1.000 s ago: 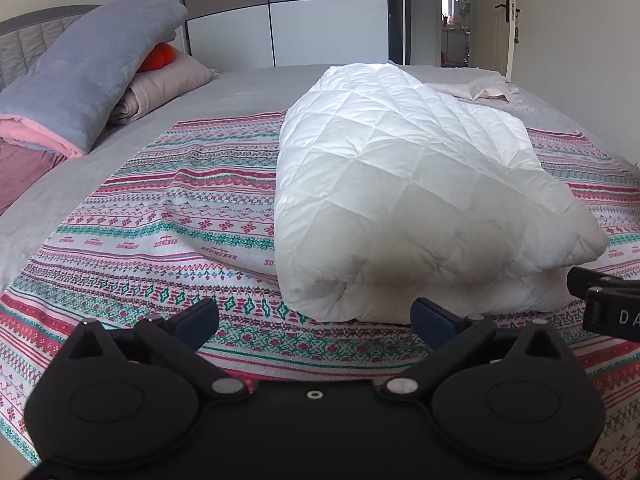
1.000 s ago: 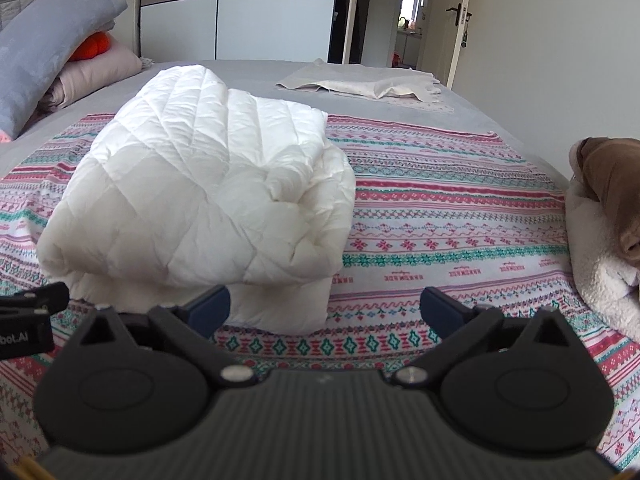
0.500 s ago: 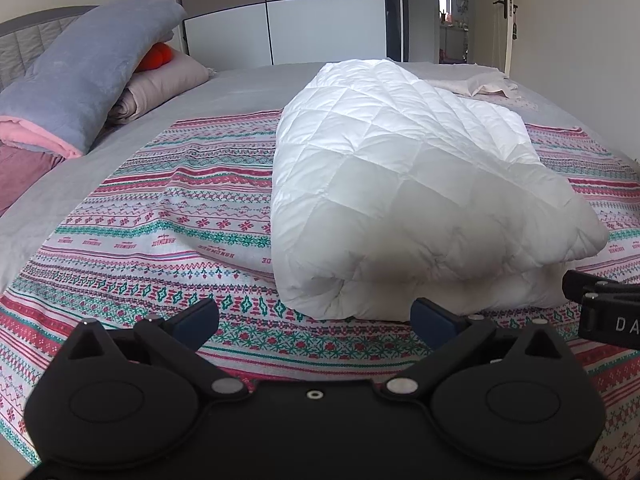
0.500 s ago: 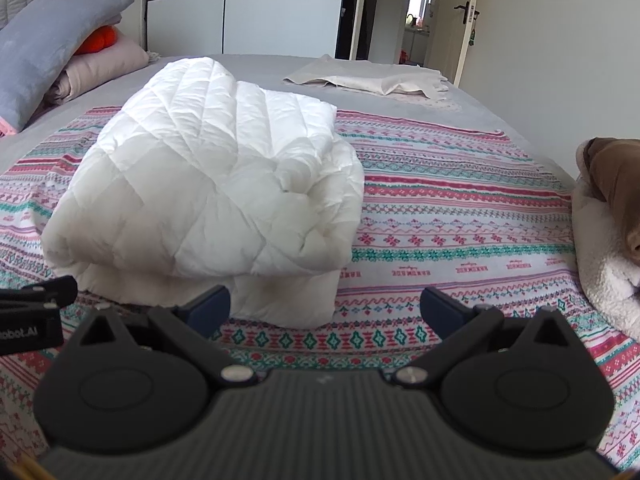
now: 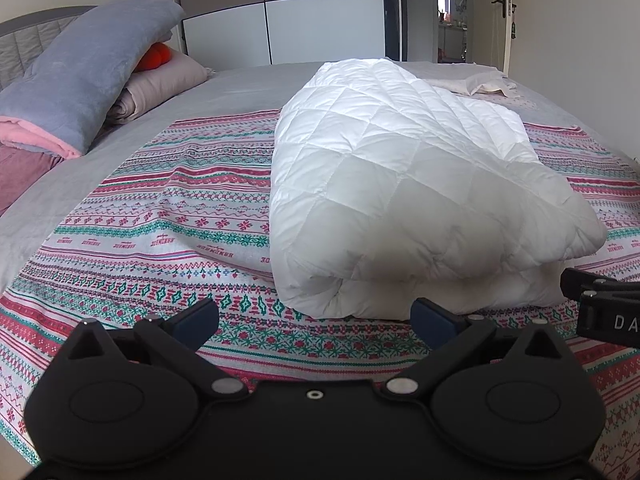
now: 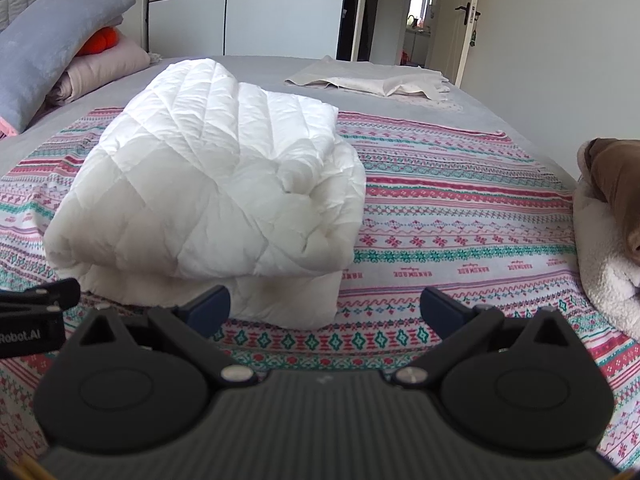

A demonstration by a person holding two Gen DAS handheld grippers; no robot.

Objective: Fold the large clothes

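Now, the folded white quilt [image 5: 408,200] lay in a thick bundle on the patterned bedspread [image 5: 160,224], toward the near edge of the bed. Both claws sat just short of it, empty. The left gripper [image 5: 316,314] had its fingers spread wide, and so did the right gripper [image 6: 326,307], level with the bundle's near right corner. A beige cloth [image 6: 372,78] lay flat at the far edge, and pillows [image 5: 84,76] were stacked at the far left corner.
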